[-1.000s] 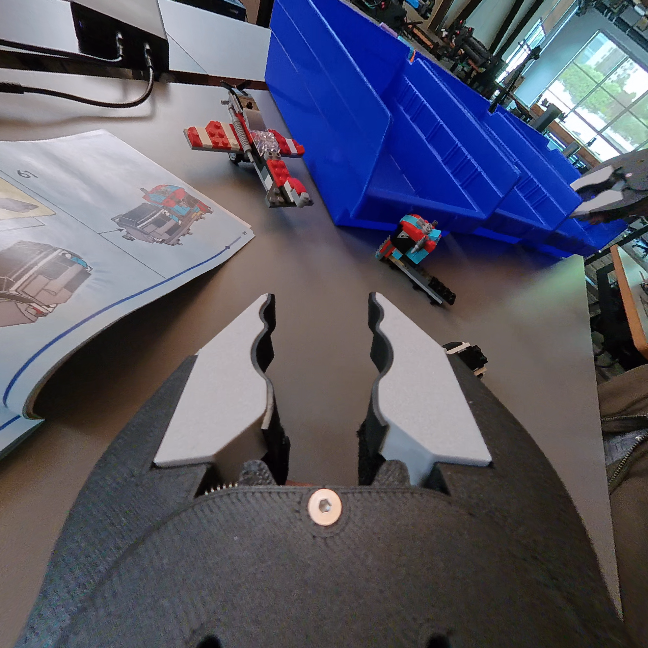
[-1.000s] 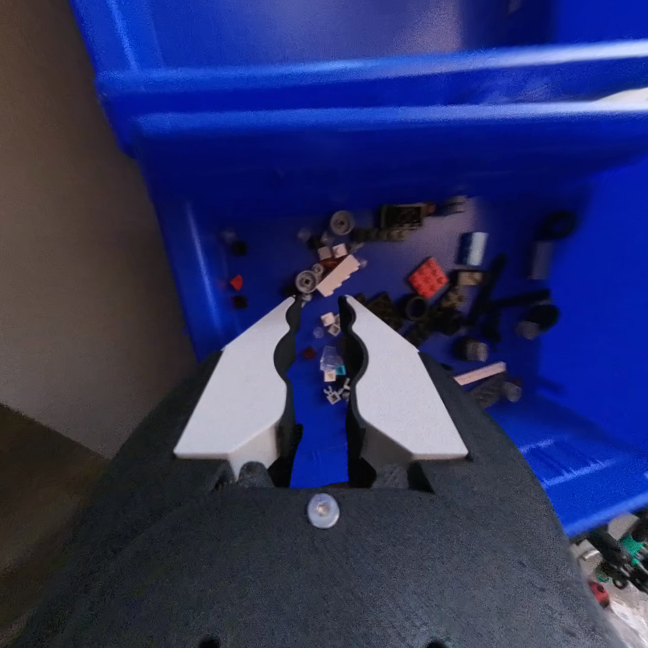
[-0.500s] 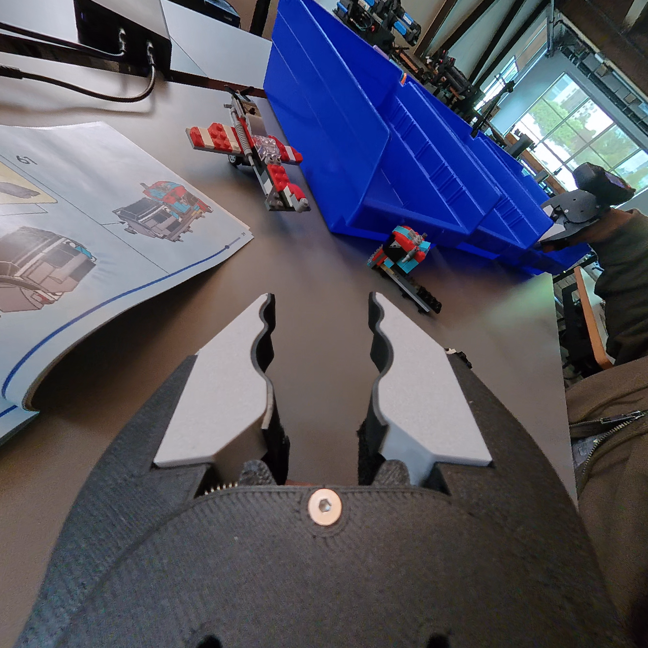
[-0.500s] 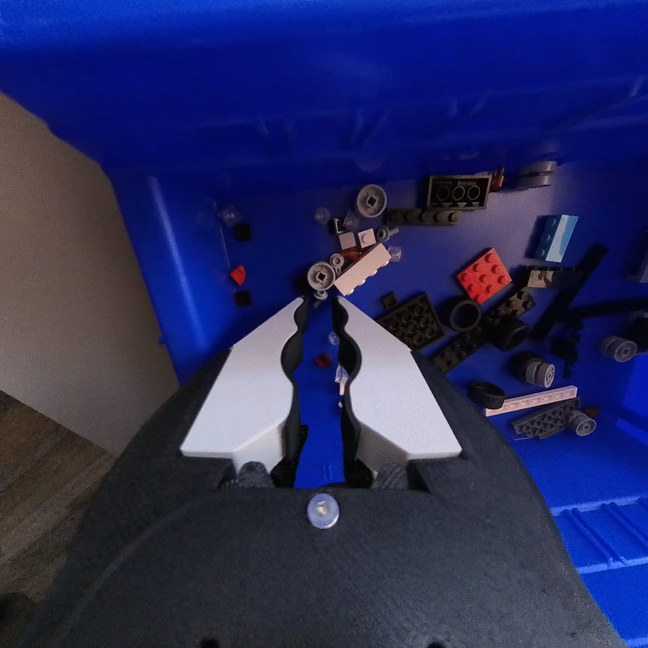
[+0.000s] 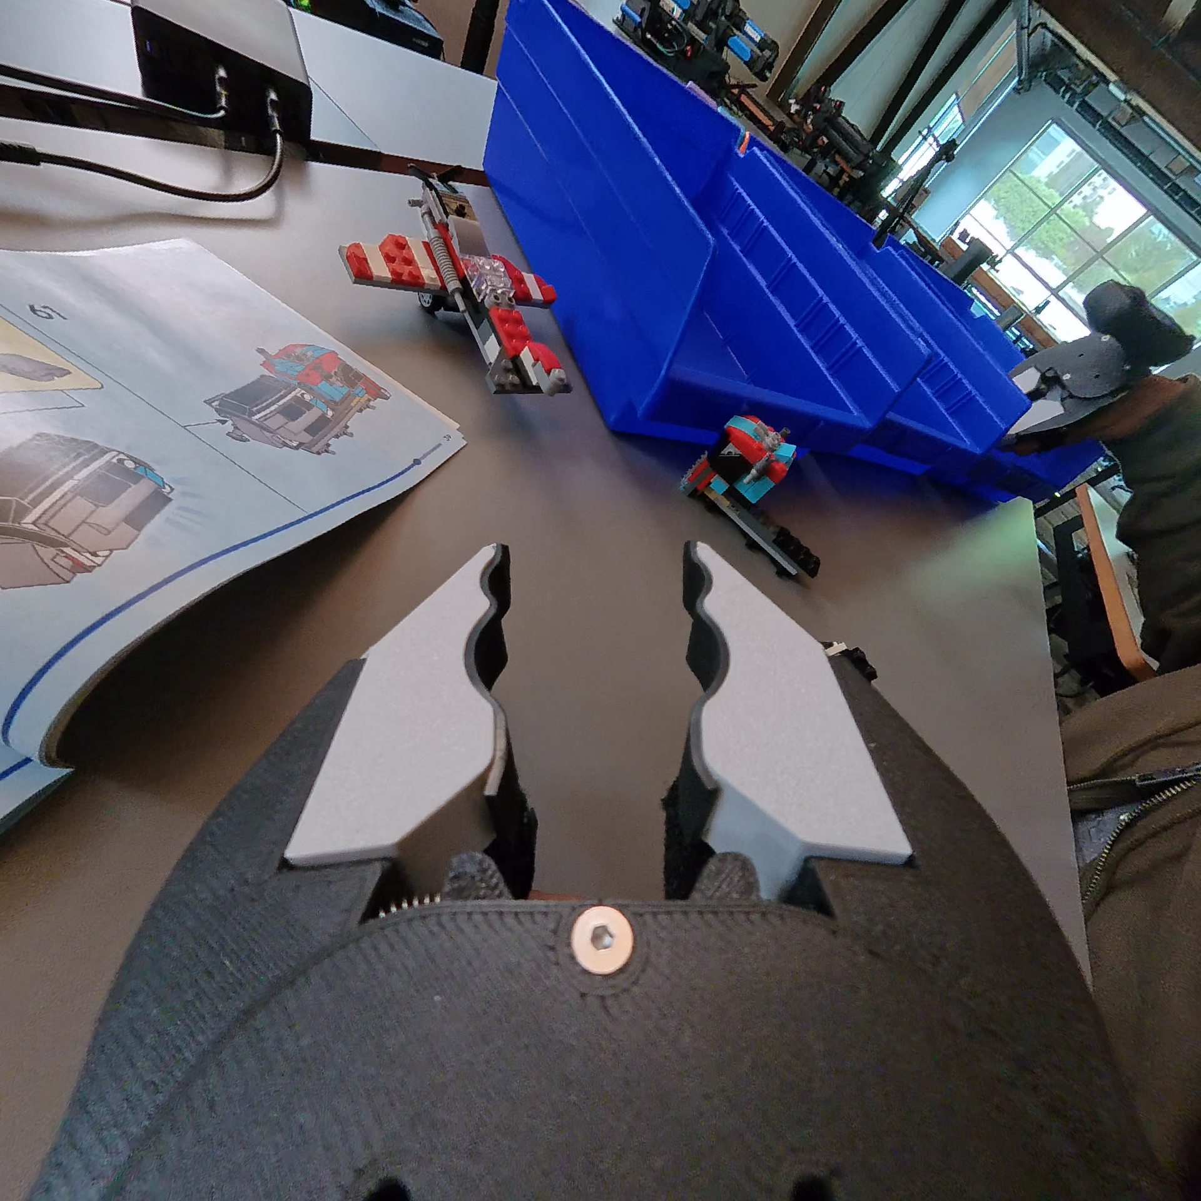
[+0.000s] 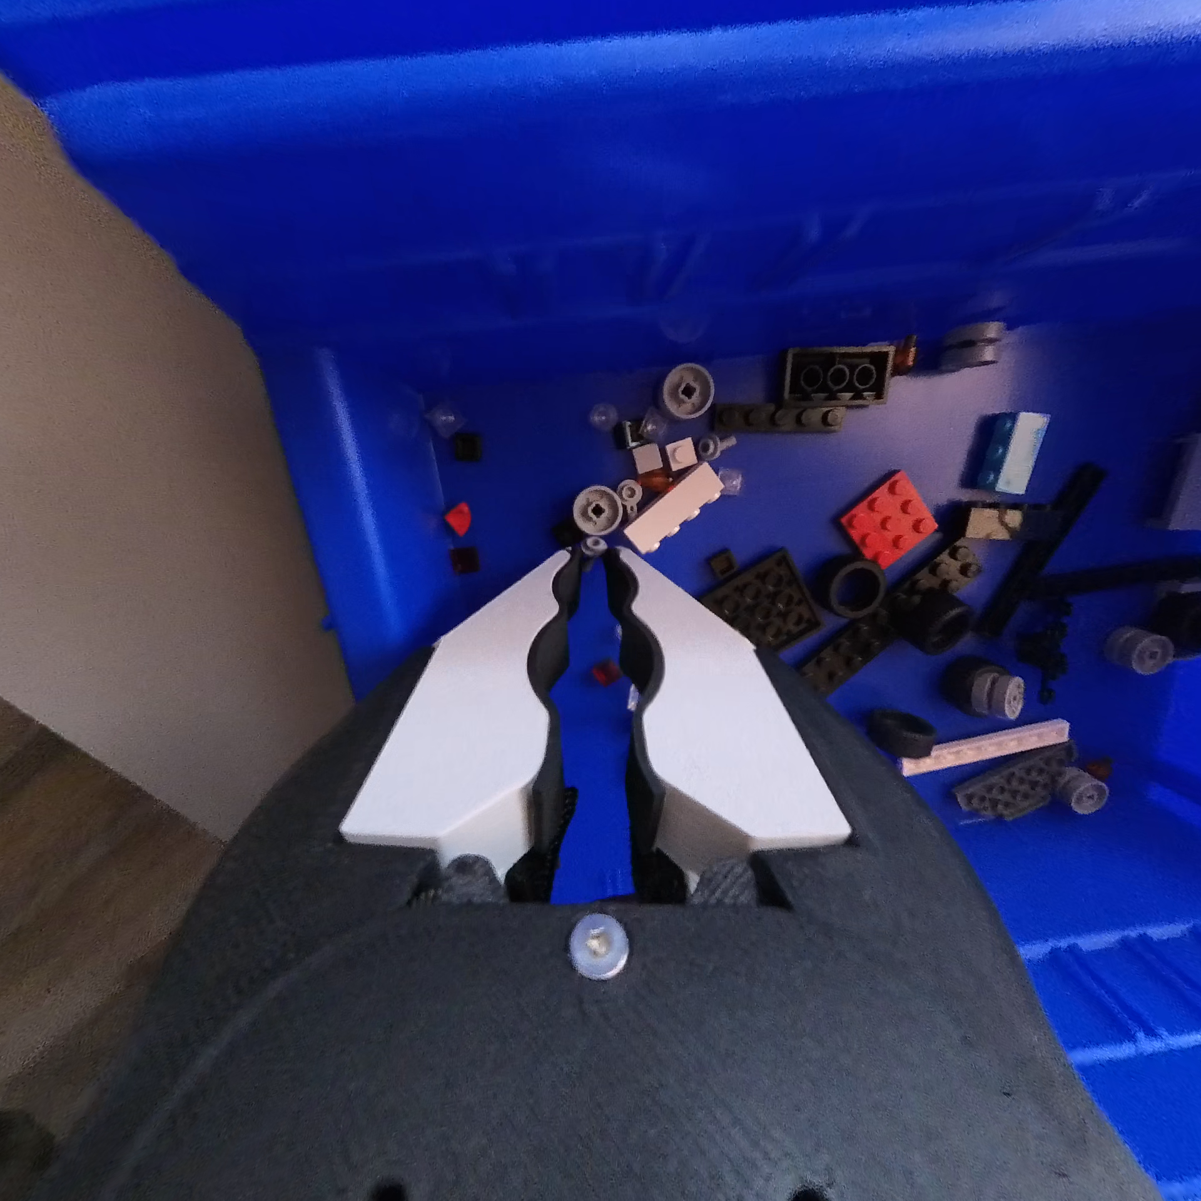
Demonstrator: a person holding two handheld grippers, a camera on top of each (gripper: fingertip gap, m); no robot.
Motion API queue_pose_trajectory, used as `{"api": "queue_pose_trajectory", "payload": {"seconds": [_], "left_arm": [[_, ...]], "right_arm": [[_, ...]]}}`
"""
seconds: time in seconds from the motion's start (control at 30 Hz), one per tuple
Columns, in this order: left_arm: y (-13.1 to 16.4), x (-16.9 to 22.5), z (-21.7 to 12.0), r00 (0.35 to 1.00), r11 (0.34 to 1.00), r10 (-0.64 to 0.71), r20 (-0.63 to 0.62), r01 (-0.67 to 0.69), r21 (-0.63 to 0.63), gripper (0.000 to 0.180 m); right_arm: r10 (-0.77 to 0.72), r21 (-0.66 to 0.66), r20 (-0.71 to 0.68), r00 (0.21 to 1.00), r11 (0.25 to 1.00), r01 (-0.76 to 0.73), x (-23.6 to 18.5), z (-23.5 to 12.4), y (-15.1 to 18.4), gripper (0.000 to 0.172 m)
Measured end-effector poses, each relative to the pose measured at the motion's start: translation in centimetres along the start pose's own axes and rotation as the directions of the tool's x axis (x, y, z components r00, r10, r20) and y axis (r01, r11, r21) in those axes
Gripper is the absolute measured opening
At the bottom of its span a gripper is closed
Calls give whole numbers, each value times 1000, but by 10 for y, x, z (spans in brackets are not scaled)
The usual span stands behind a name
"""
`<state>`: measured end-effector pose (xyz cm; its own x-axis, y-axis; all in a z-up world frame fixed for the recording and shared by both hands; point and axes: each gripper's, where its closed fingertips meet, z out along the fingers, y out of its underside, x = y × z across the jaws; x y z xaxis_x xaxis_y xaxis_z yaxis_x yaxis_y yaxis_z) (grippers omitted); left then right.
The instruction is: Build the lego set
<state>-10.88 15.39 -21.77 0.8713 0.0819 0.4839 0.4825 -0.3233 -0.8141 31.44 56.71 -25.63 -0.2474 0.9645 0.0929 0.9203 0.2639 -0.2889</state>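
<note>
1. Grey table (image 5: 585, 494) is seen under the left gripper (image 5: 594, 559), whose fingers are spread wide with nothing between them.
2. A paper booklet (image 5: 195, 403) and two small brick models (image 5: 468, 286) (image 5: 747, 468) are laid near a row of blue bins (image 5: 682, 260).
3. The right gripper (image 6: 588, 552) is held inside a blue bin (image 6: 585, 227), nearly closed, and a tiny grey round piece (image 6: 593, 544) is pinched at its tips.
4. Loose bricks (image 6: 890, 520) are scattered just beside it.

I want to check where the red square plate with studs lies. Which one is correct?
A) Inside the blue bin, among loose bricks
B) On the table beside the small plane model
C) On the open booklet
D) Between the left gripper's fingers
A: the red square plate lies on the floor of the blue bin, among the loose bricks.
</note>
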Motion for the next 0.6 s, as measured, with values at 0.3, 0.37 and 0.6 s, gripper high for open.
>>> {"api": "queue_pose_trajectory", "payload": {"seconds": [0.3, 0.37, 0.6], "left_arm": [[-6, 8, -11, 999, 998, 8, -33, -6, 69, 54], [-3, 11, -13, 999, 998, 25, -34, -22, 66, 54], [5, 18, -18, 997, 997, 68, -32, -67, 39, 54]], "right_arm": [[49, 254, -122, 991, 967, -17, -23, -74, -42, 9], [53, 359, -112, 992, 933, -9, -48, -85, -62, 9], [-28, 686, 115, 993, 725, -59, -167, -74, -163, 8]]}}
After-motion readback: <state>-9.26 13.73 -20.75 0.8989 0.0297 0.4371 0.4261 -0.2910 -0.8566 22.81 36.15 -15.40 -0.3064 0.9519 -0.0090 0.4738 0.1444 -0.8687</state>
